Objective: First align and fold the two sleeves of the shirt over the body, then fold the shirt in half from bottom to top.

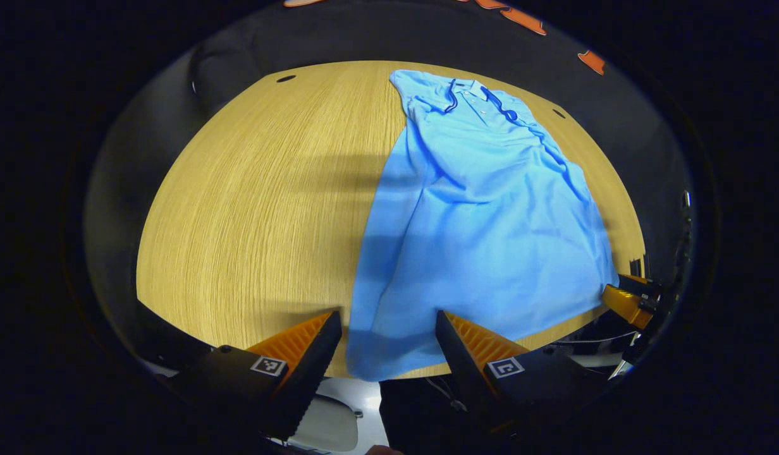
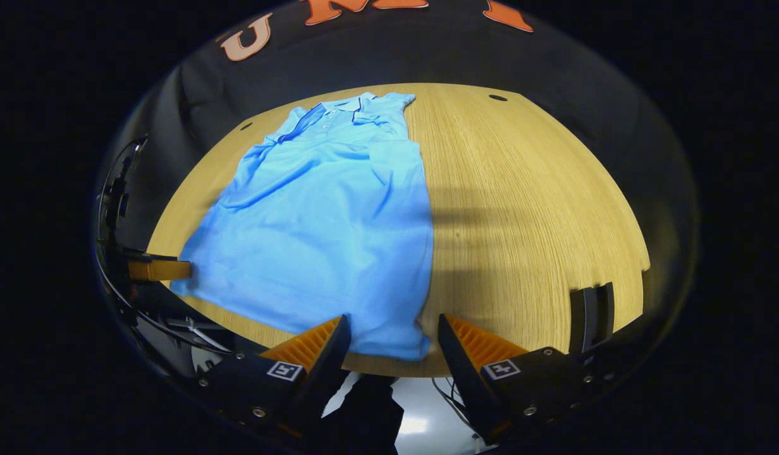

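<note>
A light blue polo shirt (image 1: 484,221) lies flat on the wooden table (image 1: 250,208), collar (image 1: 472,91) at the far end, both sleeves folded in over the body. My left gripper (image 1: 387,314) is open at the near edge, the hem's left corner lying between its fingers. In the right gripper view the same shirt (image 2: 326,215) stretches away, and my right gripper (image 2: 392,318) is open with the hem's right corner between its fingers. Each view shows the other gripper at the opposite hem corner: the right gripper (image 1: 623,297) and the left gripper (image 2: 159,270).
Bare tabletop (image 2: 528,208) spreads to either side of the shirt. A small hole (image 1: 286,78) sits near a far corner. A black bracket (image 2: 592,316) stands at the table's near right edge. Cables hang below the front edge.
</note>
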A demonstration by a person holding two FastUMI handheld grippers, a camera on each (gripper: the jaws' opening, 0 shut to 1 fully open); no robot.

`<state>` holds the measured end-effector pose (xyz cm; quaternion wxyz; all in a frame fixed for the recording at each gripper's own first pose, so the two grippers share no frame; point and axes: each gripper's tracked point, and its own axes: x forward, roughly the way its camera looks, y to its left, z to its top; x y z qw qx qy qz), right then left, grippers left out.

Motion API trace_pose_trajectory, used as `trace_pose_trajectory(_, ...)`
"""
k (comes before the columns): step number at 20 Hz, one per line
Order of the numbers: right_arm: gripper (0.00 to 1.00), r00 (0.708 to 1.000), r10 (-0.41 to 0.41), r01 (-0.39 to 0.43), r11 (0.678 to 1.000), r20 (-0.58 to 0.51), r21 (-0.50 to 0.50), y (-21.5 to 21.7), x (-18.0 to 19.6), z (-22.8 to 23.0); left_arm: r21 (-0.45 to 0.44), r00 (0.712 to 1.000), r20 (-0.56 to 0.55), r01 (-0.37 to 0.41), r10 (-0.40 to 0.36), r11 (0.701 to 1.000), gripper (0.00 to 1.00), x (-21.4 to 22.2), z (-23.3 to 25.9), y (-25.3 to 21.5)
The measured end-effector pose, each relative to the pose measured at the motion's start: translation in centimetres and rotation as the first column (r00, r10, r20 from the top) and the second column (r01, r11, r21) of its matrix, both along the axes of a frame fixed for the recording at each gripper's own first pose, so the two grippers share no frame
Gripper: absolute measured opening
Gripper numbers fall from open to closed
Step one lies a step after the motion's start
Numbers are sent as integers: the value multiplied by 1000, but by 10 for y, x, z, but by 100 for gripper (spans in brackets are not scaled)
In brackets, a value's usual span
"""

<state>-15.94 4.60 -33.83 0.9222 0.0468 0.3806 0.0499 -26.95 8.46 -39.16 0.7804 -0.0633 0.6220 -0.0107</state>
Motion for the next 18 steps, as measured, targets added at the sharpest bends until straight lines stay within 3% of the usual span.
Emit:
trace_pose_trajectory(3, 71, 1000, 10, -9, 996, 11, -84, -4, -3, -3, 47, 996, 62, 61, -64, 997, 98, -3, 0, 2)
trace_pose_trajectory(4, 60, 1000, 13, -12, 997, 12, -81, -1, -3, -3, 47, 994, 81, 67, -71, 997, 98, 1, -1, 0)
trace_pose_trajectory(5, 58, 1000, 3, -2, 997, 18, -73, 0, -2, -2, 48, 994, 86, 62, -66, 997, 97, 2, 1, -1)
trace_pose_trajectory(6, 32, 1000, -11, 12, 998, 24, -58, 1, -2, -2, 42, 994, 92, 48, -52, 998, 98, 4, 1, -4)
trace_pose_trajectory(7, 26, 999, -11, 12, 999, 30, -33, 4, -1, -1, 41, 994, 97, 51, -55, 998, 90, 6, 0, -11)
trace_pose_trajectory(8, 14, 1000, 4, -3, 1000, 30, -7, 9, -3, -1, 38, 993, 99, 60, -63, 997, 71, 7, -1, -19)
trace_pose_trajectory(11, 6, 1000, 17, -17, 996, -7, 87, 16, -11, -4, 58, 992, 97, 79, -84, 995, 11, 9, 1, -31)
trace_pose_trajectory(14, 4, 999, -10, 17, 986, -47, 167, 13, -14, 2, 32, 991, 117, 67, -70, 997, 7, 13, 9, -43)
trace_pose_trajectory(18, 4, 1000, 14, -12, 972, -7, 233, 11, -5, 27, -14, 979, 197, 53, -49, 999, 7, 43, 42, -57)
